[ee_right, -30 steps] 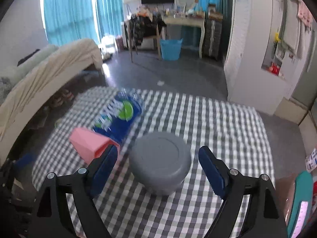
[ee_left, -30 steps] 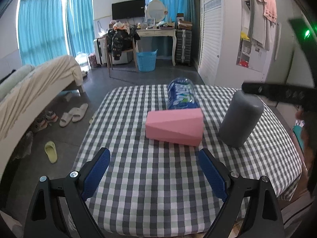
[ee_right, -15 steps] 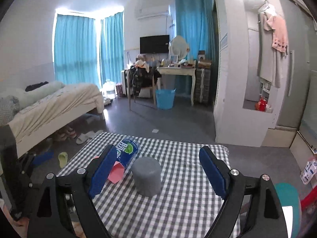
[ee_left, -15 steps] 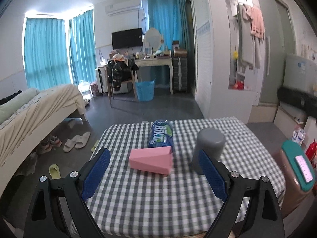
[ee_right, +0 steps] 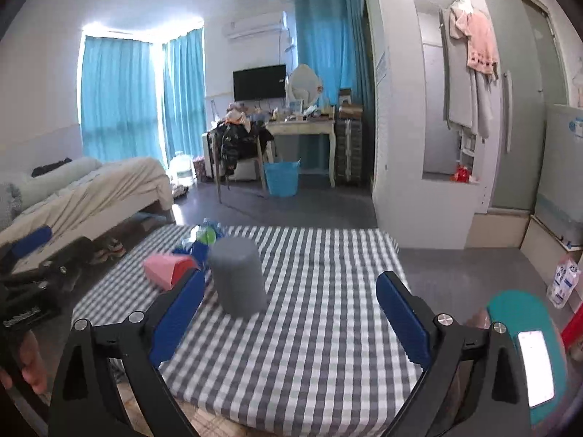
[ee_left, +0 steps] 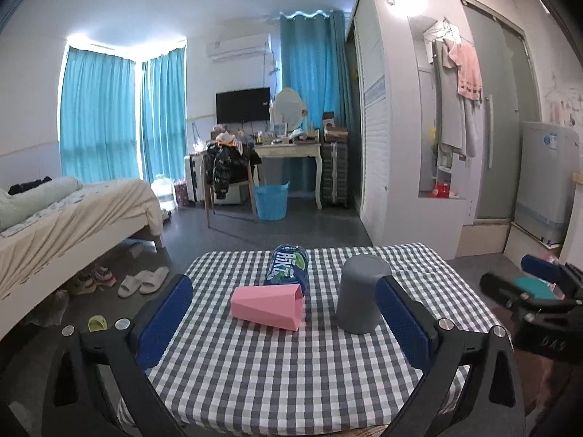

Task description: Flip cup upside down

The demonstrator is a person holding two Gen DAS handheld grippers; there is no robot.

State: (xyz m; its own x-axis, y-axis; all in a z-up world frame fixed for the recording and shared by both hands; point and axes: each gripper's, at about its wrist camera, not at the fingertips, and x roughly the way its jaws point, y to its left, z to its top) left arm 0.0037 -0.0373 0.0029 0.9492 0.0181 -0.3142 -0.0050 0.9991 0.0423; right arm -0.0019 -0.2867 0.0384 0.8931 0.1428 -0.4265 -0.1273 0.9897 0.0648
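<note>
A grey cup [ee_left: 360, 295] stands mouth down, closed end up, on the checked table [ee_left: 277, 371]. It also shows in the right wrist view [ee_right: 238, 276]. My left gripper [ee_left: 288, 317] is open and empty, held back over the table's near edge, apart from the cup. My right gripper [ee_right: 289, 320] is open and empty, to the right of the cup and clear of it. The right gripper also shows at the right edge of the left wrist view [ee_left: 528, 291].
A pink faceted box [ee_left: 267, 307] lies left of the cup, with a blue bottle [ee_left: 288, 269] lying on its side behind it. A bed [ee_left: 65, 215] stands left of the table. A teal device [ee_right: 528, 349] sits at the right.
Both grippers have pulled back and up from the table. The cup stays standing mouth down, now farther from both. The right gripper, earlier around the cup, is now clear of it.
</note>
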